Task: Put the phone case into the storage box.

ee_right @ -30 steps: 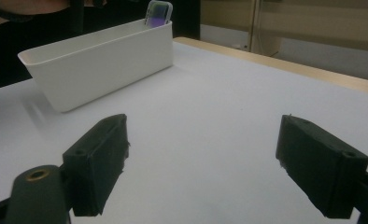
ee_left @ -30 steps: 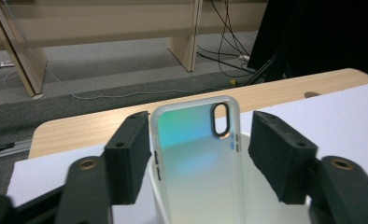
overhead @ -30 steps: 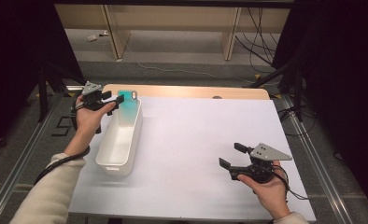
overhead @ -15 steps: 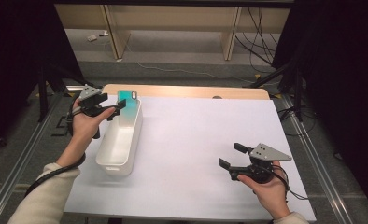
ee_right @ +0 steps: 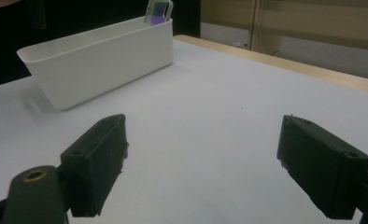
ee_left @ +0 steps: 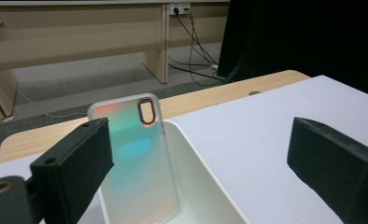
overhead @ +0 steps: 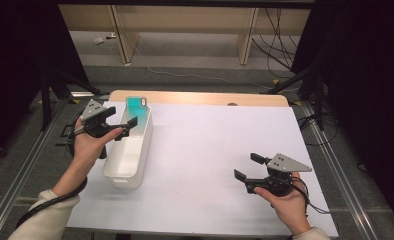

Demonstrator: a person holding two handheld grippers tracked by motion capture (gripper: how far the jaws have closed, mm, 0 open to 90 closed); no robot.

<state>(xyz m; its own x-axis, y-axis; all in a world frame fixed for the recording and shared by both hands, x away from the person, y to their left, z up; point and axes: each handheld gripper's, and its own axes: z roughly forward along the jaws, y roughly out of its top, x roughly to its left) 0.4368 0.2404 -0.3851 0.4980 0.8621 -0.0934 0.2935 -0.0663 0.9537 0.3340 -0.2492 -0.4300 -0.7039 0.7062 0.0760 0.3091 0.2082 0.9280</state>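
An iridescent teal phone case (overhead: 136, 111) stands on end and leans against the far end wall of a white plastic bin (overhead: 127, 155). My left gripper (overhead: 121, 116) hovers at the bin's far left rim, just short of the case. Its jaws have just been opening and nothing is between them. In the left gripper view the case (ee_left: 135, 154) stands free inside the bin (ee_left: 205, 186), beyond the jaws. My right gripper (overhead: 247, 166) rests open near the table's front right, with nothing in it. In the right gripper view it points at the bin (ee_right: 102, 60) and the case (ee_right: 158, 10).
A white sheet (overhead: 220, 145) covers the table, with a wooden edge (overhead: 195, 98) along the far side. Cables (overhead: 285, 45) and bench legs stand on the floor beyond. Dark curtains flank both sides.
My left gripper's jaws have spread and the gripper has drawn back from the phone case toward the near left. The case stays leaning in the bin. The right gripper has kept still.
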